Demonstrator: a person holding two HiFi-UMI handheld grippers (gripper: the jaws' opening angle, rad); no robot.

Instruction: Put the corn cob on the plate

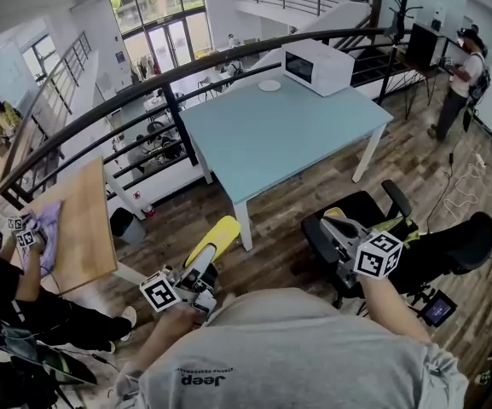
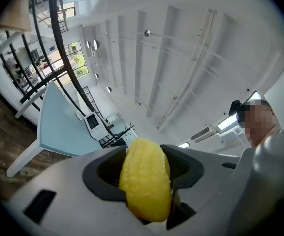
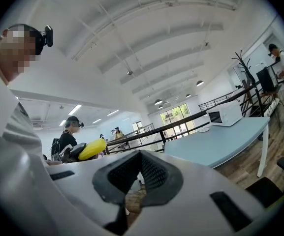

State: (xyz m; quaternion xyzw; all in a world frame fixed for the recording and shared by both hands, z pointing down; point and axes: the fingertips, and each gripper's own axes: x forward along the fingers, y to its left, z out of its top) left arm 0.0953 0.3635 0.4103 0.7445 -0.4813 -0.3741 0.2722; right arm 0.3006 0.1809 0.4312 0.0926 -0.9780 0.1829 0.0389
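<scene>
A yellow corn cob (image 1: 214, 239) sticks out forward from my left gripper (image 1: 205, 267) at the lower left of the head view, above the wooden floor. In the left gripper view the jaws press on both sides of the cob (image 2: 145, 178), so this gripper (image 2: 144, 154) is shut on it. A small white plate (image 1: 269, 85) lies near the far edge of the light blue table (image 1: 288, 135), well ahead of both grippers. My right gripper (image 1: 329, 221) hovers over a black chair; its pads (image 3: 154, 173) meet with nothing between them. The right gripper view also catches the cob (image 3: 92, 149) and the plate (image 3: 204, 129).
A white microwave (image 1: 318, 66) stands on the table beside the plate. A black office chair (image 1: 356, 220) is under my right gripper. A dark railing (image 1: 169, 100) runs behind the table, a wooden table (image 1: 79, 220) is at the left, and a person (image 1: 459, 79) stands far right.
</scene>
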